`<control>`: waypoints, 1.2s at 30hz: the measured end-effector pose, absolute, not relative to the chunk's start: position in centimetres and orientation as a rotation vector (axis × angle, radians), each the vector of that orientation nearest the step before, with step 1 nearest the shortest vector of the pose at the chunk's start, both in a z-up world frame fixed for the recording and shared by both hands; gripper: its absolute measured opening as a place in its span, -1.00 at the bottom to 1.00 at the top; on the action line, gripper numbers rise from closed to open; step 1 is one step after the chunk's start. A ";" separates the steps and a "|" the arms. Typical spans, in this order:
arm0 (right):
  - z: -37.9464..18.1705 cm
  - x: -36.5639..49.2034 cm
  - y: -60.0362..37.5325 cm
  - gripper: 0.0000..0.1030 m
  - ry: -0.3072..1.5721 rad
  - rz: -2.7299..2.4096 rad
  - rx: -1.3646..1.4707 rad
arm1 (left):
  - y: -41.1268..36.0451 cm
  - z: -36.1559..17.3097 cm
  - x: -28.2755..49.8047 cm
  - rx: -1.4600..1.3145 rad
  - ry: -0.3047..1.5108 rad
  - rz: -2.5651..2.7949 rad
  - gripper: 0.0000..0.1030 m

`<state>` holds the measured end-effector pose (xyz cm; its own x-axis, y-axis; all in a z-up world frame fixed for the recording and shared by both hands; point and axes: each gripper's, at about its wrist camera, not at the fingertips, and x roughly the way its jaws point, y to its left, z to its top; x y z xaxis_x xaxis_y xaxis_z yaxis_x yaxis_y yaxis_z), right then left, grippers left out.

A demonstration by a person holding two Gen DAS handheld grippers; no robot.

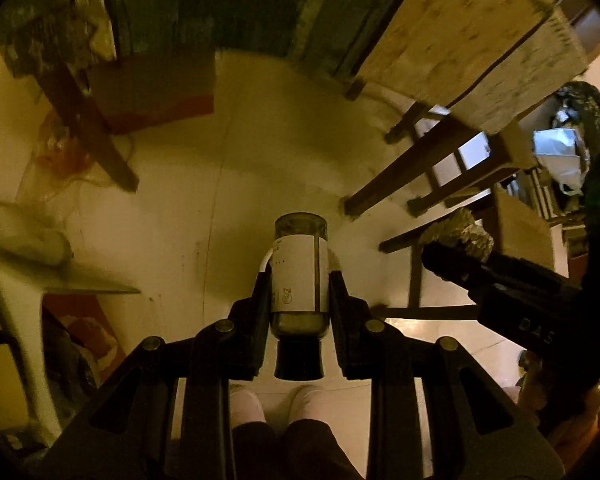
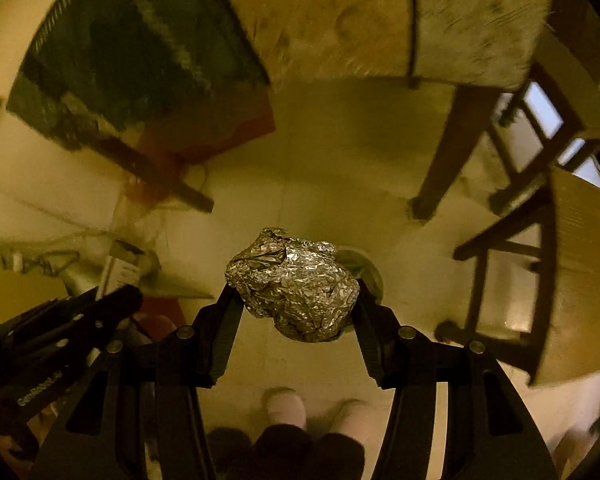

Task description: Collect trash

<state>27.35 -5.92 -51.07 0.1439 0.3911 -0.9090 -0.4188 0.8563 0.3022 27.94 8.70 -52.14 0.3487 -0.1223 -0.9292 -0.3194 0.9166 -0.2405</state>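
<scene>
- The left gripper [image 1: 299,280] points steeply down at a pale floor [image 1: 204,184], its two black fingers [image 1: 260,300] clamped on the sides of a small dark bottle [image 1: 300,276] with a white label.
- The bottle lies along the gripper's line, its black cap [image 1: 299,360] nearest the camera and its base farthest out, clear of the floor.
- The right gripper [image 2: 298,300] also aims downward, grasping a crumpled ball of aluminium foil [image 2: 294,286] between its fingertips; the ball bulges past both fingers and hangs in the air.
- In the left wrist view, the foil ball [image 1: 460,234] and the right gripper's black body show to the right of the bottle, level with it and apart from it.
- Beneath both grippers, close to the cameras, stand the person's feet in light slippers [image 2: 284,404] under dark trouser legs.
- Ahead of the grippers, dark wooden chair legs [image 2: 440,152] rise to a pale cushioned seat [image 2: 380,12]; a green rug [image 2: 140,52] lies ahead to the left.
- A red-and-tan carton [image 1: 156,92] sits on the floor ahead and left of the left gripper.
</scene>
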 end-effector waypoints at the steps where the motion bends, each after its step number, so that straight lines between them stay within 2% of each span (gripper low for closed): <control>1: -51.8 27.5 -5.8 0.02 1.300 0.596 -0.028 | 8.8 -52.7 28.0 -0.418 1.221 0.135 -0.47; 3: -52.6 28.0 -5.6 0.07 1.303 0.612 -0.025 | 8.7 -54.1 28.2 -0.421 1.228 0.142 -0.47; 4: -53.2 28.1 -5.6 0.13 1.309 0.614 -0.024 | 8.8 -54.7 28.3 -0.423 1.232 0.144 -0.47; 5: -53.9 28.3 -5.7 0.29 1.321 0.610 -0.021 | 8.7 -55.2 28.4 -0.424 1.237 0.145 -0.47; 6: -54.1 28.7 -5.8 0.32 1.327 0.611 -0.013 | 8.6 -55.7 28.5 -0.423 1.242 0.147 -0.47; 11: -54.3 28.8 -6.6 0.32 1.351 0.600 0.005 | 7.8 -57.2 29.4 -0.431 1.269 0.141 -0.47; 17: -52.5 29.0 -9.4 0.32 1.377 0.552 0.040 | 6.0 -56.1 32.0 -0.453 1.287 0.082 -0.46; 18: -52.0 29.0 -9.7 0.32 1.376 0.545 0.039 | 5.8 -55.7 32.5 -0.455 1.299 0.076 -0.42; 20: -50.4 29.1 -10.4 0.32 1.367 0.531 0.034 | 5.4 -55.1 32.9 -0.448 1.313 0.080 -0.09; 26: -43.9 29.1 -11.9 0.32 1.312 0.533 0.045 | 4.6 -49.3 32.1 -0.383 1.302 0.109 -0.07; 36: -29.1 25.7 -13.9 0.32 1.154 0.580 0.022 | 3.7 -31.8 26.3 -0.328 1.150 0.139 -0.07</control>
